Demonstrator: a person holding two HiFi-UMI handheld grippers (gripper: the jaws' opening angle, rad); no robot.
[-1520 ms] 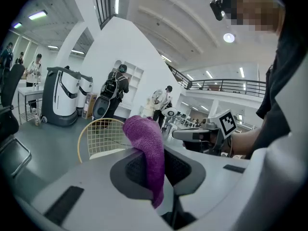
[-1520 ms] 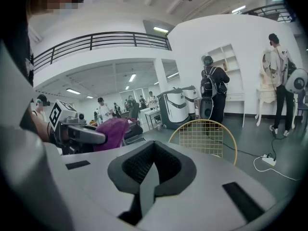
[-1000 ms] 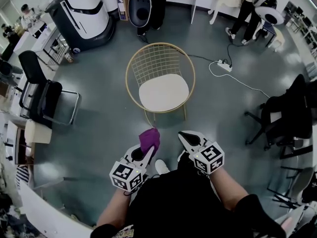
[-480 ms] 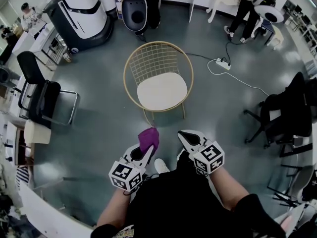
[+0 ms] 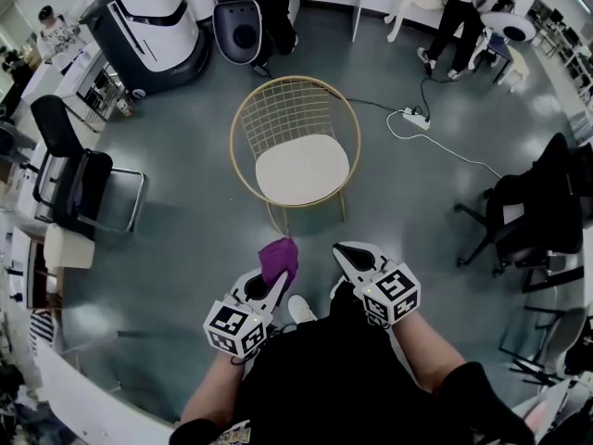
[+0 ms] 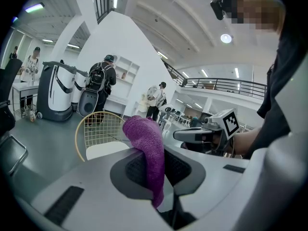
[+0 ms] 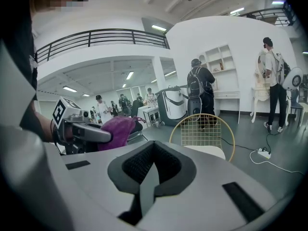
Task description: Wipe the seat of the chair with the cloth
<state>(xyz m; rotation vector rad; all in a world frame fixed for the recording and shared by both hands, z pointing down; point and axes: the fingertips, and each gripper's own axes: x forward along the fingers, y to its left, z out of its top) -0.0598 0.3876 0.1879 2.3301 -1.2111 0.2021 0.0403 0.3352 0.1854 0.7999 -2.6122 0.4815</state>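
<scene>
A round gold wire chair (image 5: 296,109) with a cream seat (image 5: 302,171) stands on the grey floor ahead of me. My left gripper (image 5: 277,269) is shut on a purple cloth (image 5: 278,259), which bunches up over its jaws (image 6: 147,150). The chair (image 6: 98,136) shows beyond it in the left gripper view. My right gripper (image 5: 349,257) is shut and holds nothing. In the right gripper view the chair (image 7: 204,131) lies ahead and the cloth (image 7: 115,131) shows at left. Both grippers hang short of the chair's front edge.
A black office chair (image 5: 79,179) stands at left, another (image 5: 537,211) at right. A white power strip with cable (image 5: 417,123) lies on the floor behind the chair. White and black machines (image 5: 157,26) and people stand at the back.
The view has shifted slightly, so the chair sits a little higher and left in the head view. Both grippers hold the same pose, the cloth still gripped.
</scene>
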